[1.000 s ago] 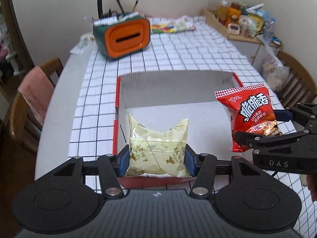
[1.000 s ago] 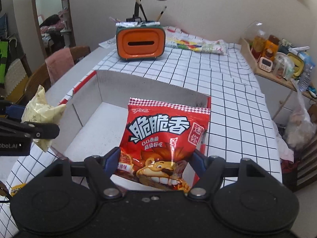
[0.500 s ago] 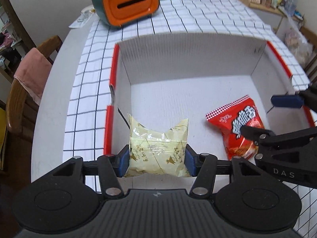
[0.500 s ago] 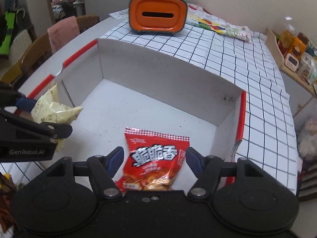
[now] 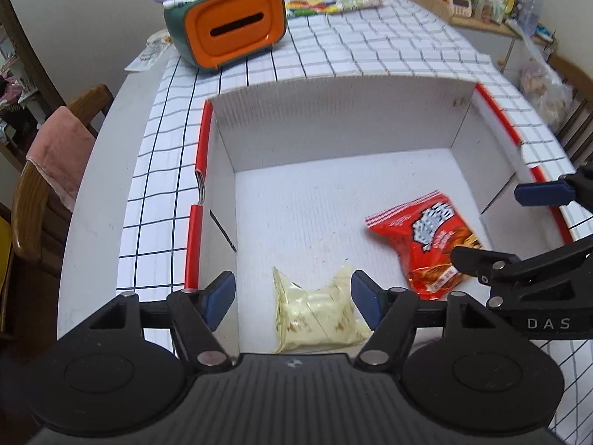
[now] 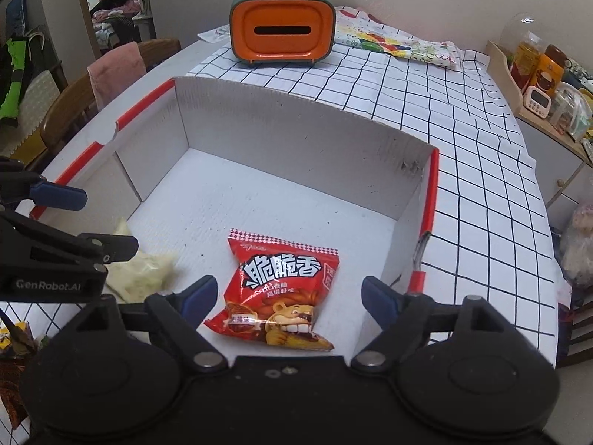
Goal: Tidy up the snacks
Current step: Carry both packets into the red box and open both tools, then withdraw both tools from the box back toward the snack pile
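Both grippers spread, holding nothing: the pale yellow crinkled snack packet (image 5: 318,311) lies at lower centre between the left gripper (image 5: 292,298) fingers, the red foil snack bag (image 6: 280,289) between the right gripper (image 6: 289,296) fingers, both on the floor of the white corrugated red-rimmed box (image 5: 333,129).

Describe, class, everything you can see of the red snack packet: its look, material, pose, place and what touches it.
The red snack packet is a glossy, puffy pouch of crinkly film with white Chinese lettering, a checked top seam and a cartoon lion. It is sealed and lies flat, face up, on the floor of the white cardboard box, nearer its right wall. The right gripper hangs open around it, its fingers clear of it. The pale yellow packet lies apart to its left.
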Demonstrator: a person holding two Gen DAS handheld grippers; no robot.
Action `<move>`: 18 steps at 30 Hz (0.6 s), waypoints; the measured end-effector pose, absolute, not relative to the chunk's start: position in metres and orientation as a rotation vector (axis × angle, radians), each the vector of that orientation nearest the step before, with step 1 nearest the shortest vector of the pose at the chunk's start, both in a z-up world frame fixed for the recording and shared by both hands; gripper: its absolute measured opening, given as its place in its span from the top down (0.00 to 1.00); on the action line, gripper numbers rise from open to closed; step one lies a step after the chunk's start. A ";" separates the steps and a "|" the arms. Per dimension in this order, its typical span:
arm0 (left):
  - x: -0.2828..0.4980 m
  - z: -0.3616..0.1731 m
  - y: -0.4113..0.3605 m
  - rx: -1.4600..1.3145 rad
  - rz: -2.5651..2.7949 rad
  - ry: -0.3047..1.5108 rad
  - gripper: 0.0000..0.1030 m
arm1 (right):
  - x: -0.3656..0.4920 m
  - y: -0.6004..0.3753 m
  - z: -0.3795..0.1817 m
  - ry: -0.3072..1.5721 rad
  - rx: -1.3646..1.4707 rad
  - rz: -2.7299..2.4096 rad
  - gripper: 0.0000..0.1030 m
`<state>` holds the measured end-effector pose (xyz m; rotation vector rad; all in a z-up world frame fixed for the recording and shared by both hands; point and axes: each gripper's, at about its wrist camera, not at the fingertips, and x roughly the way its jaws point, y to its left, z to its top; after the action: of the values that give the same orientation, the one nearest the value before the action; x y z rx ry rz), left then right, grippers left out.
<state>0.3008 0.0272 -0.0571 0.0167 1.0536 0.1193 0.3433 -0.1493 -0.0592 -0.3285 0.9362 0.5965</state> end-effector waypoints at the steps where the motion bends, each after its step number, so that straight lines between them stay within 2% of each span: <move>1: 0.298 -0.054 0.028 0.010 0.118 1.049 0.33 | 0.341 -0.151 -0.056 0.931 -0.322 0.599 0.18; 6: 0.281 -0.039 0.029 -0.009 0.110 1.009 0.28 | 0.326 -0.158 -0.037 0.900 -0.276 0.609 0.13; 18: 0.229 -0.001 0.034 -0.054 0.077 0.888 0.22 | 0.275 -0.171 0.003 0.835 -0.205 0.638 0.10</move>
<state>0.2287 0.0339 -0.0011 -0.0542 0.8879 0.0774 0.2755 -0.1713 0.0025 -0.2049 0.8346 0.6376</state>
